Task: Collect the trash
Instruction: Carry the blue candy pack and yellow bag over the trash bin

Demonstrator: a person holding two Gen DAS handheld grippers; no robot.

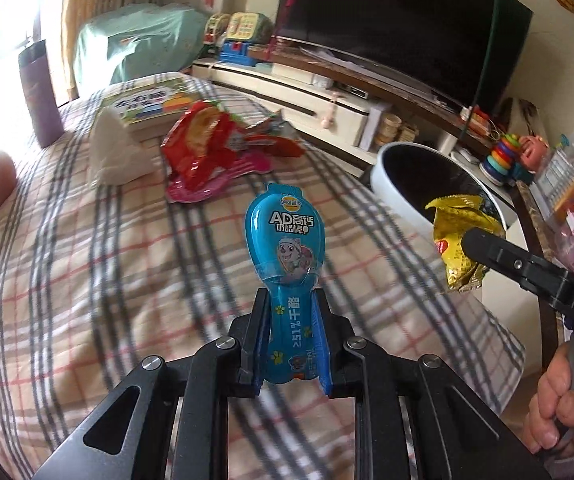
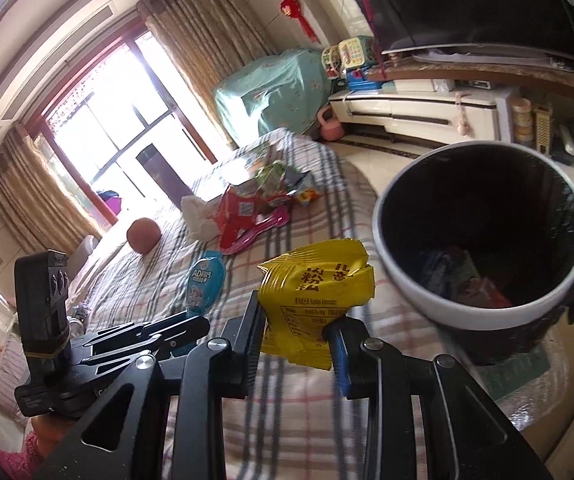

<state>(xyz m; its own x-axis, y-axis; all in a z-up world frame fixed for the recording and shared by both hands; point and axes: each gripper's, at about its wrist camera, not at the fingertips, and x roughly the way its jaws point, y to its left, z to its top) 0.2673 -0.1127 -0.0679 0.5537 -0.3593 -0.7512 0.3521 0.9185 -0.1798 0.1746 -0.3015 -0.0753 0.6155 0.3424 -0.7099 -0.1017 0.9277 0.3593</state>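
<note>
Blue cartoon-printed wrapper (image 1: 287,264), yellow packet (image 2: 315,300), red-and-grey plaid cloth (image 1: 87,272), white bin (image 2: 483,312) lined black

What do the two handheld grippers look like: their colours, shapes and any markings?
Both are black metal linkages with round silver bolts and triangular cut-outs. The left gripper and the right gripper each have flat jaws faced with blue pads. White letters "DAS" mark the right one's side. A black box-shaped camera sits on top of each.
</note>
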